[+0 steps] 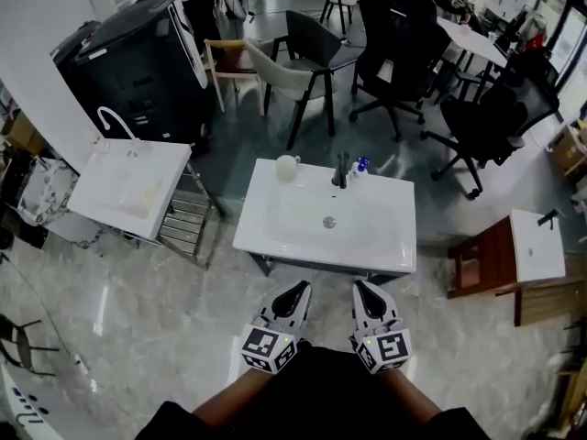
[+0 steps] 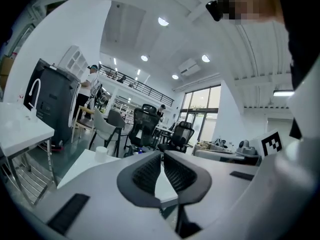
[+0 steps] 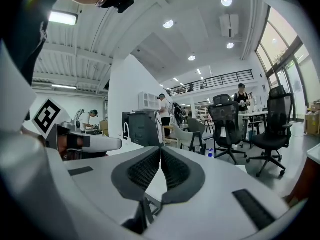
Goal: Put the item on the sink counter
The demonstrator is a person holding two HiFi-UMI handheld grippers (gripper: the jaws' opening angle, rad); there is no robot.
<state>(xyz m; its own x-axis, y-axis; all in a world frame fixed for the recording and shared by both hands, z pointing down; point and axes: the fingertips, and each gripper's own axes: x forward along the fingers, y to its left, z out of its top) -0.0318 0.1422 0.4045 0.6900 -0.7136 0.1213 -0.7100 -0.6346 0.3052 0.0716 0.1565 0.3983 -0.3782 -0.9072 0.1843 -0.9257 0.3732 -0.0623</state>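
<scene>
I'm looking into an open-plan office that doubles as a test space: black office chairs stand round a white desk on a polished grey floor. A sink and a second sink sit on bare metal frames out in the open, beside a black machine. Overhead I see round ceiling lights, a railed mezzanine and tall windows.

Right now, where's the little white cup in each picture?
Head view: the white cup stands on the sink counter's far left corner.
Left gripper view: the cup sits low, left of the jaws.
Right gripper view: not visible.
Shared landmark: the big black cabinet, seen in all three.
</scene>
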